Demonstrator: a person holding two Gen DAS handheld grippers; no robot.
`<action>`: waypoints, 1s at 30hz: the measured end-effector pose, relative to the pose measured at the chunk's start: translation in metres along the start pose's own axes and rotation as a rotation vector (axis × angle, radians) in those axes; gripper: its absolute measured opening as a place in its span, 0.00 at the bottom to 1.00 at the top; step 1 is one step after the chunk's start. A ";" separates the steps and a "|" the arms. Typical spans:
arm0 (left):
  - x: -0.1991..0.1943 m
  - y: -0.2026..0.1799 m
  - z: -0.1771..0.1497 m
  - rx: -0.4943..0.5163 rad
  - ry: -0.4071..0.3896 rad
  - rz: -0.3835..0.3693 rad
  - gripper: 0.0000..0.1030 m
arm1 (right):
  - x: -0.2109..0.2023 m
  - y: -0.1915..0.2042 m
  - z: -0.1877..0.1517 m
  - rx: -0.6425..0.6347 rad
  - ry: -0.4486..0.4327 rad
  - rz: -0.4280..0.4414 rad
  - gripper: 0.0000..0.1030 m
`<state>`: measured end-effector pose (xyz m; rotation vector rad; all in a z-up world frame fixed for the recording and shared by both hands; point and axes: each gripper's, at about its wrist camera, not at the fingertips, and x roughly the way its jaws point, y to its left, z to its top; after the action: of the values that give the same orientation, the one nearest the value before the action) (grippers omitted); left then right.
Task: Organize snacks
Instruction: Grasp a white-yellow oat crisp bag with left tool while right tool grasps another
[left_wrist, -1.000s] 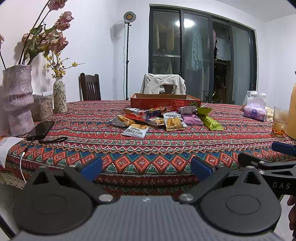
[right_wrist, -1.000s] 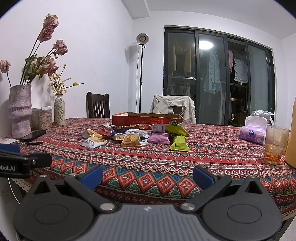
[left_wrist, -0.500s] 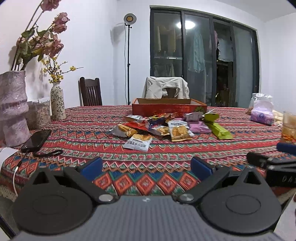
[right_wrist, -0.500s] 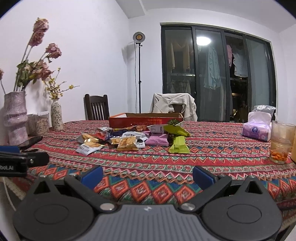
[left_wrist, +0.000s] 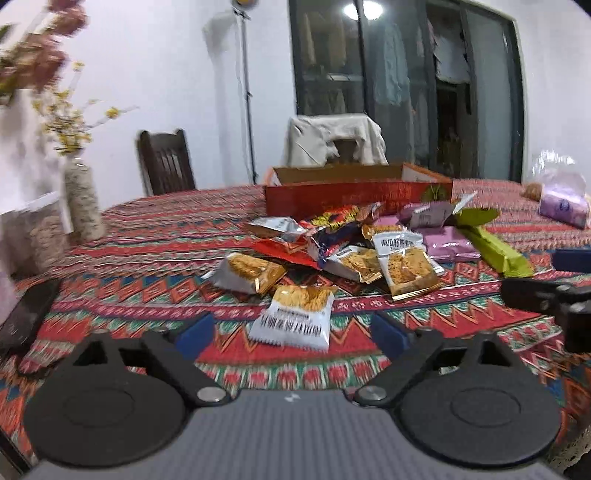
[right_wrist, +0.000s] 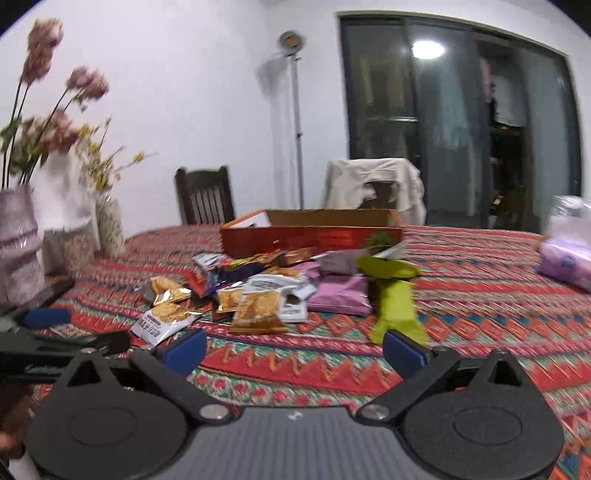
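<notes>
Snacks (left_wrist: 354, 254) lie in a loose heap at the centre of both views on the patterned worktop (left_wrist: 155, 280), just in front of an open red box (left_wrist: 354, 195) that stands behind them, toward the upper middle of the frame. None seems to be in the box yet, so the step in hand looks like the approach for a first pick. The left gripper (left_wrist: 291, 332) has its jaws fairly wide and has just been closing them a little; the white packet (left_wrist: 295, 314) sits low centre between its blue tips, but the pads do not press on it. The right gripper (right_wrist: 295, 345) is also wide, jaws just narrowed slightly, with nothing between them; the green packet (right_wrist: 395, 306) lies just above its right tip. To do this well, I would take the nearest loose packets first, the white one on the left and the green one on the right, pinching each by a flat sealed edge. Foil wrappers are likely slippery and crush easily, so close gently. Keep the two grippers apart.
</notes>
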<state>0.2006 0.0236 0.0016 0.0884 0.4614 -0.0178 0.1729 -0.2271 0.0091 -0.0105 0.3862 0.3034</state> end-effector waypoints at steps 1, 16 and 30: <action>0.010 0.002 0.004 0.006 0.031 -0.010 0.78 | 0.009 0.004 0.003 -0.013 0.016 -0.001 0.89; 0.085 0.017 0.027 -0.008 0.213 -0.119 0.56 | 0.141 0.025 0.043 -0.030 0.205 0.054 0.61; 0.039 -0.003 0.040 -0.027 0.158 -0.134 0.41 | 0.127 0.003 0.031 0.037 0.236 0.118 0.40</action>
<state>0.2535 0.0174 0.0196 0.0320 0.6248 -0.1365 0.2957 -0.1854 -0.0095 0.0132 0.6279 0.4132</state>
